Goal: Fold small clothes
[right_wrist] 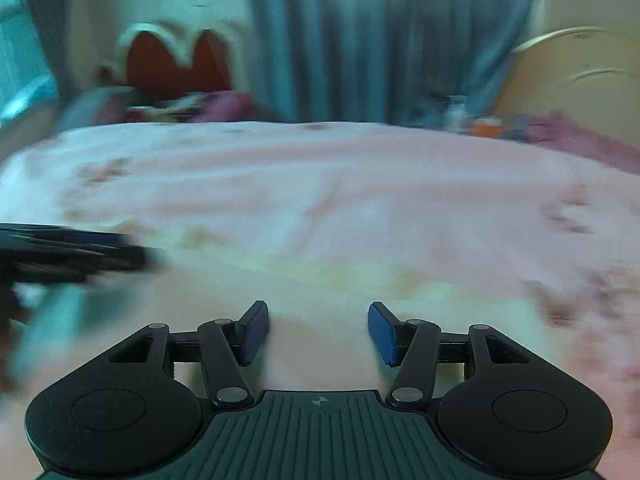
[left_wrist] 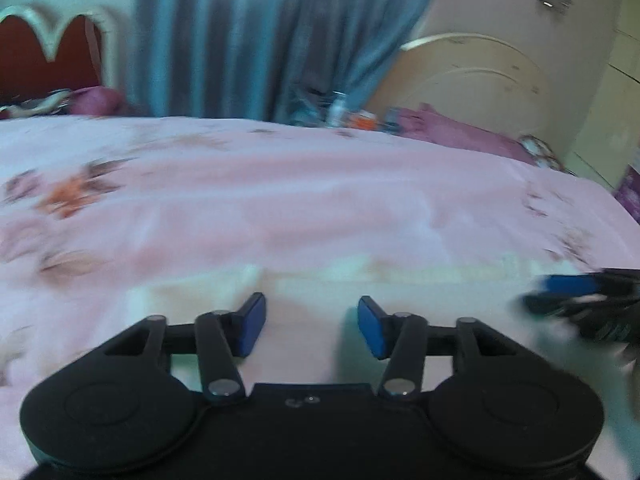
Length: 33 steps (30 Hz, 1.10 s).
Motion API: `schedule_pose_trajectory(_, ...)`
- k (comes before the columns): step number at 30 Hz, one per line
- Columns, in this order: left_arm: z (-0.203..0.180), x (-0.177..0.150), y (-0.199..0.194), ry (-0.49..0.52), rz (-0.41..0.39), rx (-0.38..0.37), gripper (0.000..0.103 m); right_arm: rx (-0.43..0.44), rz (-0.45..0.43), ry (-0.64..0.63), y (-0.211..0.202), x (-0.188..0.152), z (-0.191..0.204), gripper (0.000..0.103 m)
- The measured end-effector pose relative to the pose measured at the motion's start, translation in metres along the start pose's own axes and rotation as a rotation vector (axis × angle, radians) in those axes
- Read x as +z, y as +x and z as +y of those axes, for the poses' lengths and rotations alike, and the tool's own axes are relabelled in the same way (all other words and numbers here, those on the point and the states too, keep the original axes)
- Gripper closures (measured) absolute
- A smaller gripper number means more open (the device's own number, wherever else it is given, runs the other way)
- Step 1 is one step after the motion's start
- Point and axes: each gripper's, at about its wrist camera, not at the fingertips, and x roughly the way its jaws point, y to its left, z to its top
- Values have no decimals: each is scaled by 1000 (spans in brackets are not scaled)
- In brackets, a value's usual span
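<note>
garment (left_wrist: pixel 360 280): one small pale cream piece, lying flat on the pink floral bedspread (left_wrist: pixel 280 200) near its front edge, directly under and ahead of both tools; outline soft from motion blur, its far edge a straight pale band in both wrist views, and whether it is already folded over cannot be told. left gripper (left_wrist: pixel 311 326): blue pads parted to a middling gap, nothing between them, pale cloth showing through the gap; holds nothing. right gripper (right_wrist: pixel 318 330): pads likewise parted, a little wider, empty, hovering over the same cloth; it also shows as a blurred dark shape at the right margin of the left view. surroundings: grey-blue curtain (left_wrist: pixel 240 40), cream headboard (left_wrist: pixel 480 72), small clutter at the far side of the bed. risks, judged: both views are smeared, so a grab made now could miss the hem and pinch the bedspread along with the garment, dragging both; the thin cloth lies flush on soft bedding, so the pads may slide over it or catch only one layer; uneven grips by the two tools would skew the fold.
</note>
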Motion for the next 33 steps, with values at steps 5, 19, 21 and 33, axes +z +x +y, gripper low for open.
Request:
schedule_pose_trajectory(5,8,1,-1,12,0,-15,65,-101,11,136,-12,-12,-64,56)
schedule_pose_trajectory(19,-73,-28,-34,130,-29,-82,52,127,0,-48,-46,-24,36,56)
schedule_pose_trajectory(21,-77,-35,-31,122,-3,-88,52,126,7,-79,-42,-30,46,56)
schedule_pose_trajectory(33,-24,-61,-60,56,-22,16,52,-103,42,49,-68,-58,-33,56)
